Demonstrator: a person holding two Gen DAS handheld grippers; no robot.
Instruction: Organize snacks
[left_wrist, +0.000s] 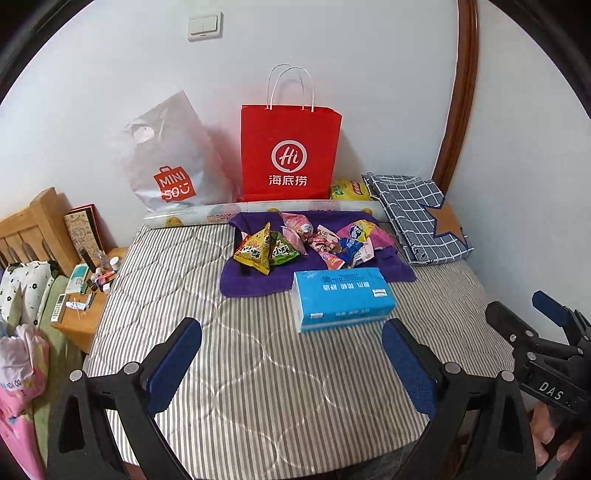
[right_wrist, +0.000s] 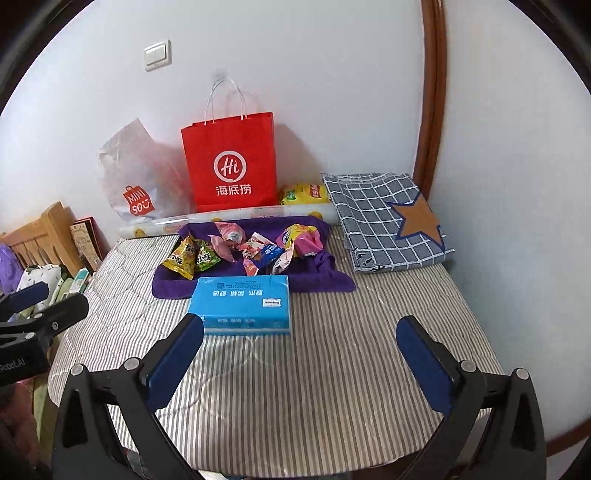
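Several snack packets (left_wrist: 314, 243) (right_wrist: 247, 247) lie in a heap on a purple cloth (left_wrist: 255, 282) (right_wrist: 173, 286) at the far side of a striped mattress (left_wrist: 258, 369) (right_wrist: 314, 369). A yellow triangular packet (left_wrist: 255, 249) (right_wrist: 181, 256) and a green one (left_wrist: 282, 251) (right_wrist: 207, 258) lie at the heap's left. My left gripper (left_wrist: 291, 339) is open and empty, low over the near mattress. My right gripper (right_wrist: 301, 334) is open and empty too; it also shows in the left wrist view (left_wrist: 532, 310).
A blue tissue pack (left_wrist: 341, 297) (right_wrist: 242, 302) sits just in front of the cloth. A red paper bag (left_wrist: 290, 151) (right_wrist: 231, 162) and a white plastic bag (left_wrist: 170, 162) (right_wrist: 136, 177) lean on the wall. A checked cloth (left_wrist: 413, 214) (right_wrist: 384, 218) lies right. A cluttered bedside table (left_wrist: 85, 295) stands left.
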